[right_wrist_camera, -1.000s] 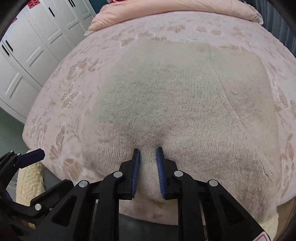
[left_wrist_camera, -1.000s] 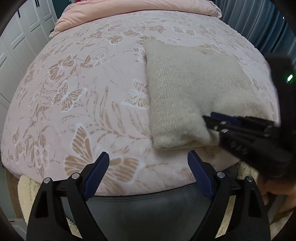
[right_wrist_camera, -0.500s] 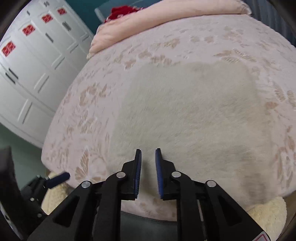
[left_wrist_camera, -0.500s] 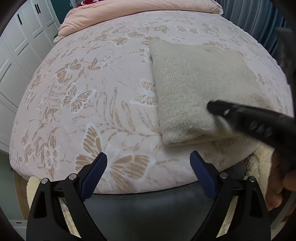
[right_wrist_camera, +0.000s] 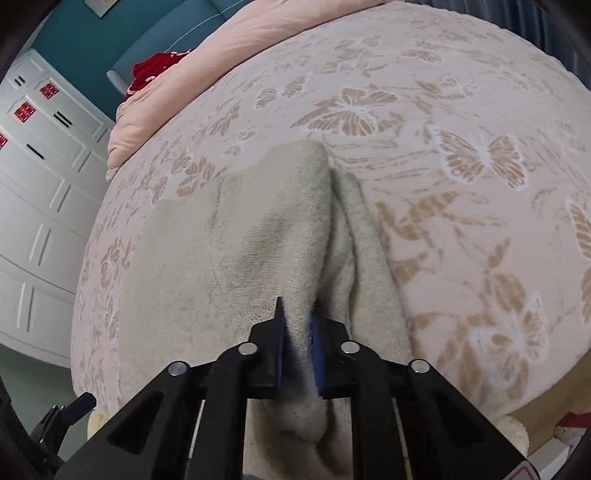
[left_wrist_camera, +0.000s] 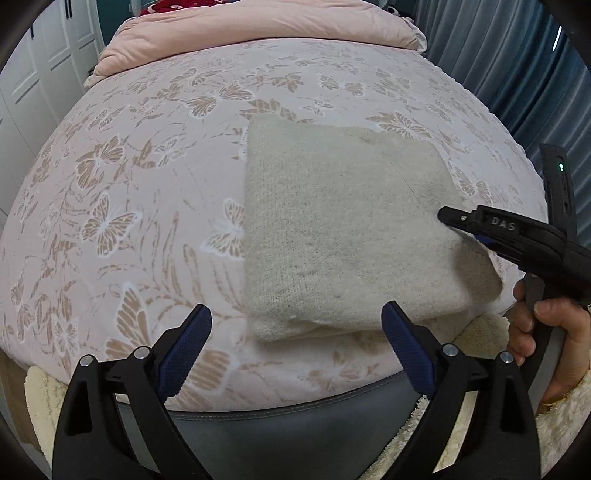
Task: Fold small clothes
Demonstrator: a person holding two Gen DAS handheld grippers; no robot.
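A folded beige knitted garment (left_wrist_camera: 343, 229) lies on the pink butterfly bedspread (left_wrist_camera: 129, 206), near the bed's front edge. My left gripper (left_wrist_camera: 295, 343) hangs open just short of the garment's near left corner, nothing between its blue pads. My right gripper (right_wrist_camera: 298, 325) is closing on the garment's right edge (right_wrist_camera: 295, 236), and a ridge of knit stands pinched between its pads and lifted off the bed. In the left wrist view the right gripper (left_wrist_camera: 458, 221) reaches in from the right over that edge, a hand (left_wrist_camera: 543, 325) on its grip.
A pink rolled duvet (left_wrist_camera: 258, 26) lies across the far end of the bed. White wardrobe doors (right_wrist_camera: 40, 192) stand to the left, a blue curtain (left_wrist_camera: 517, 66) to the right. A dark bed frame (left_wrist_camera: 277, 421) and a cream fluffy rug (left_wrist_camera: 40, 402) lie below the near edge.
My right gripper has moved from the garment's near edge to its right edge, rolled, and closed on a fold of knit. The left gripper drew back a little and stayed open.
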